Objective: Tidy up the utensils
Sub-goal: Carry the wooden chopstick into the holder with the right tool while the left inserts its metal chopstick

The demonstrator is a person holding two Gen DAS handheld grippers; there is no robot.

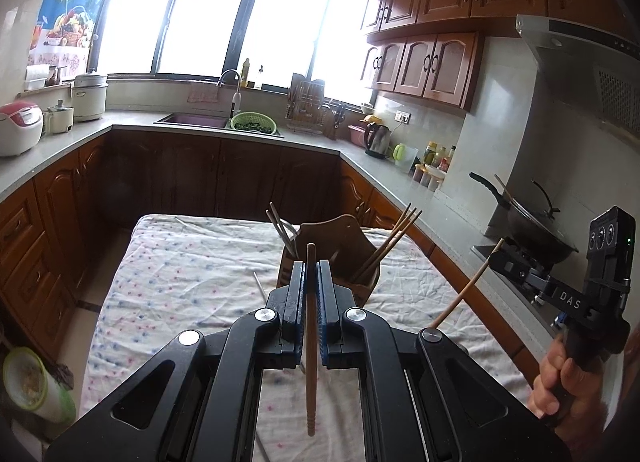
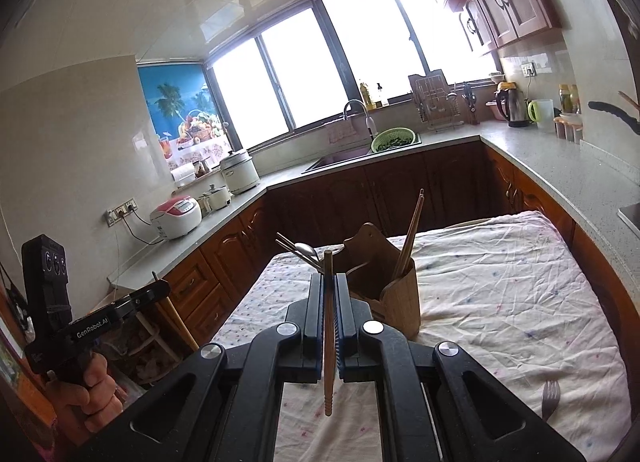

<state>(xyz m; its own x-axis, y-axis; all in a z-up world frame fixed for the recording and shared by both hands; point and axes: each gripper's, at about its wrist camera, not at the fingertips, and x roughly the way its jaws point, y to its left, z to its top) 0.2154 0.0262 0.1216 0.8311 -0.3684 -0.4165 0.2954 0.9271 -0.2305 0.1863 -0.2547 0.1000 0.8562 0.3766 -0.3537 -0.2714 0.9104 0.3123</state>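
Note:
My left gripper (image 1: 311, 268) is shut on a wooden chopstick (image 1: 311, 342) and holds it upright above the cloth-covered table (image 1: 192, 262). My right gripper (image 2: 329, 280) is shut on another wooden chopstick (image 2: 328, 342), also upright. A wooden utensil holder (image 1: 340, 238) stands on the table just beyond both grippers; it also shows in the right wrist view (image 2: 400, 298). Several chopsticks (image 1: 394, 240) lean in its right compartment, and metal utensils (image 1: 282, 228) stick out of the left one. The right gripper also shows in the left wrist view (image 1: 500, 258), with its chopstick slanting down.
A metal fork (image 2: 550, 398) lies on the cloth at the near right. A thin metal utensil (image 1: 259, 284) lies on the cloth left of the holder. Counters surround the table, with a wok (image 1: 536, 230) on the stove at the right and a rice cooker (image 1: 18, 128) at the left.

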